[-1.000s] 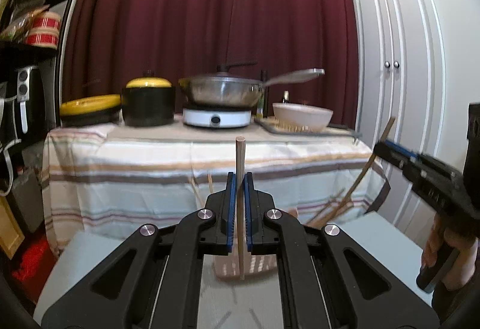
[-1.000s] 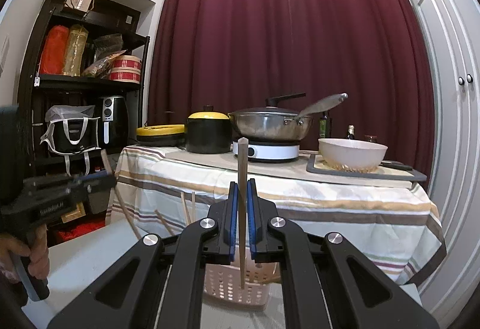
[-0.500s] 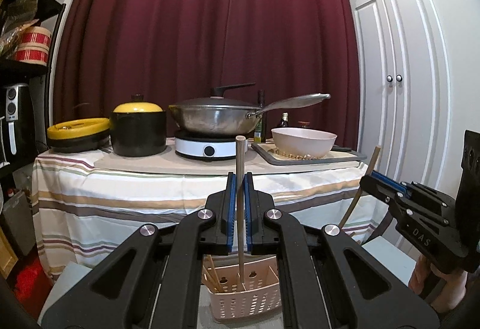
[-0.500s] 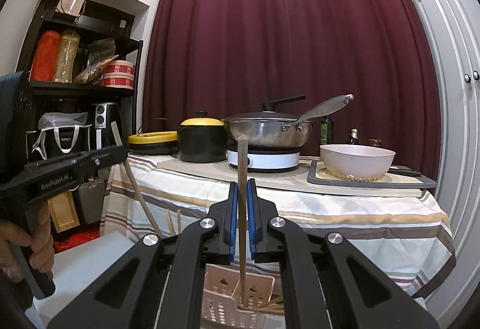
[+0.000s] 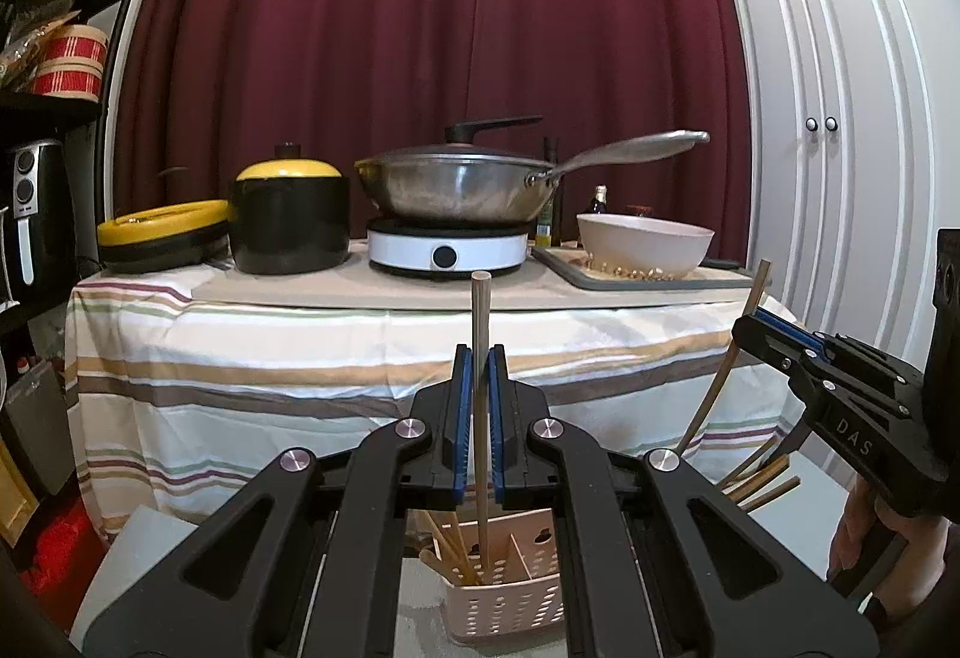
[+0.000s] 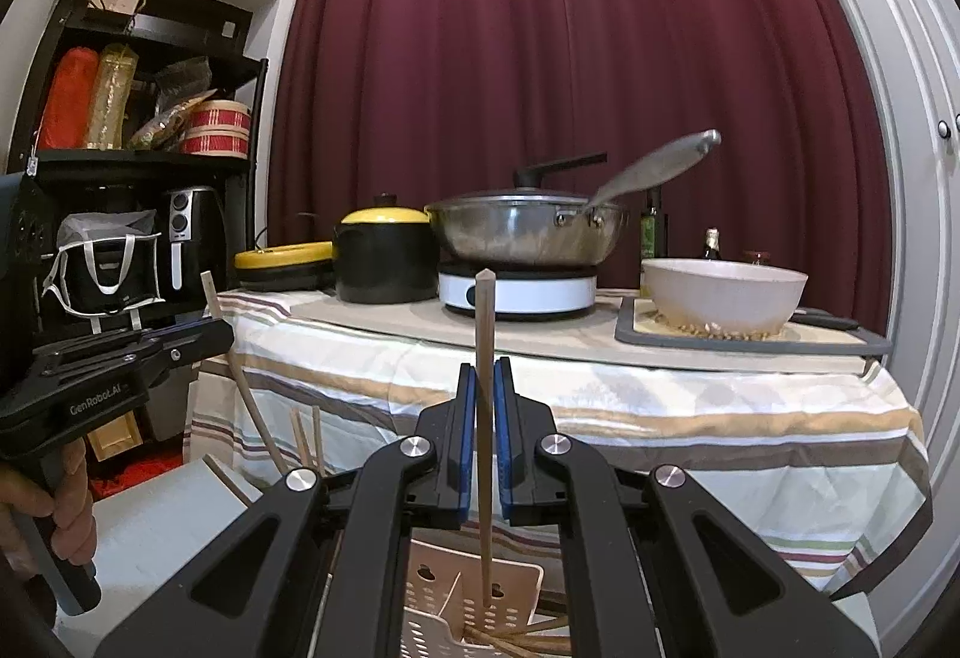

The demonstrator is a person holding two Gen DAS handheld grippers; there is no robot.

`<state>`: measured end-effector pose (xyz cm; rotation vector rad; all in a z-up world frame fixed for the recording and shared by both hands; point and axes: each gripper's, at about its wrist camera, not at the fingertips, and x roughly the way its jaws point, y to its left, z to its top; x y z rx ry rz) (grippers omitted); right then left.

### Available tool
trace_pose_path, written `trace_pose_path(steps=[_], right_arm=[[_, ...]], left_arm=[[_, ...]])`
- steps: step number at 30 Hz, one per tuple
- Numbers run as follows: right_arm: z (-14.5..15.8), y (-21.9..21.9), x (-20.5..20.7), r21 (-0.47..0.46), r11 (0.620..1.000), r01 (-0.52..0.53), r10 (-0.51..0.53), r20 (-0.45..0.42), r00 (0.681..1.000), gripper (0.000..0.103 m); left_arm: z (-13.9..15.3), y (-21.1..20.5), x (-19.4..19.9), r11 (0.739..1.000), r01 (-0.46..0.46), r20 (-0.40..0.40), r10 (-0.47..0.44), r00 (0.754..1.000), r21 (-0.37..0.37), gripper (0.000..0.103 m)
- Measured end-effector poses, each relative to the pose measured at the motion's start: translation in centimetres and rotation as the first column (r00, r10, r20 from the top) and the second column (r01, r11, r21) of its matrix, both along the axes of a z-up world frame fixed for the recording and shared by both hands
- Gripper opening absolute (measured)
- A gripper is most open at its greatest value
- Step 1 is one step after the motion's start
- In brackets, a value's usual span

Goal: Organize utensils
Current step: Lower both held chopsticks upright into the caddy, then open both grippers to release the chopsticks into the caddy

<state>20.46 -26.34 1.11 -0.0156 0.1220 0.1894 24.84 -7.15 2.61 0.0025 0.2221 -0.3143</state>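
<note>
Clamping one chopstick [image 5: 480, 358] upright, left claw [image 5: 480, 418] hangs above pink basket [image 5: 510, 598]; stick tip dips among sticks inside. Right claw [image 6: 485, 448] likewise pinched on own chopstick [image 6: 485, 358], tip at basket [image 6: 474, 598] top, 6 o'clock. Since a second ago both claws have dropped and tipped level; basket has come nearer under each. Judgement: both sticks nearly seated, release next. Right claw at 3 o'clock in left view reads "DAS"; left claw at 9 o'clock in right view reads "GenRobot.AI".
</note>
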Motion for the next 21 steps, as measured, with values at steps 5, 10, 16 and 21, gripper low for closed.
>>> trace_pose_path(steps=[5, 10, 16, 21], right_arm=[[-0.8, 0.0, 0.8, -0.003, 1.000, 0.005, -0.005, -0.023, 1.000, 0.007], [-1.8, 0.0, 1.4, -0.003, 1.000, 0.006, -0.006, -0.049, 0.999, 0.007], [-3.2, 0.0, 2.3, 0.002, 1.000, 0.004, -0.004, -0.081, 0.997, 0.007], [-4.2, -0.1, 2.9, 0.001, 1.000, 0.005, -0.005, -0.110, 0.994, 0.007]], left_arm=[[-1.1, -0.5, 0.5, 1.000, -0.009, -0.004, 0.009, 1.000, 0.023, 0.006], [-2.4, -0.9, 1.2, 0.999, -0.013, -0.017, 0.014, 1.000, 0.031, 0.006], [-3.8, -1.3, 1.9, 0.999, -0.013, -0.040, 0.014, 0.999, 0.043, 0.006], [-4.8, -1.6, 2.3, 0.998, -0.016, -0.060, 0.019, 0.998, 0.060, 0.006]])
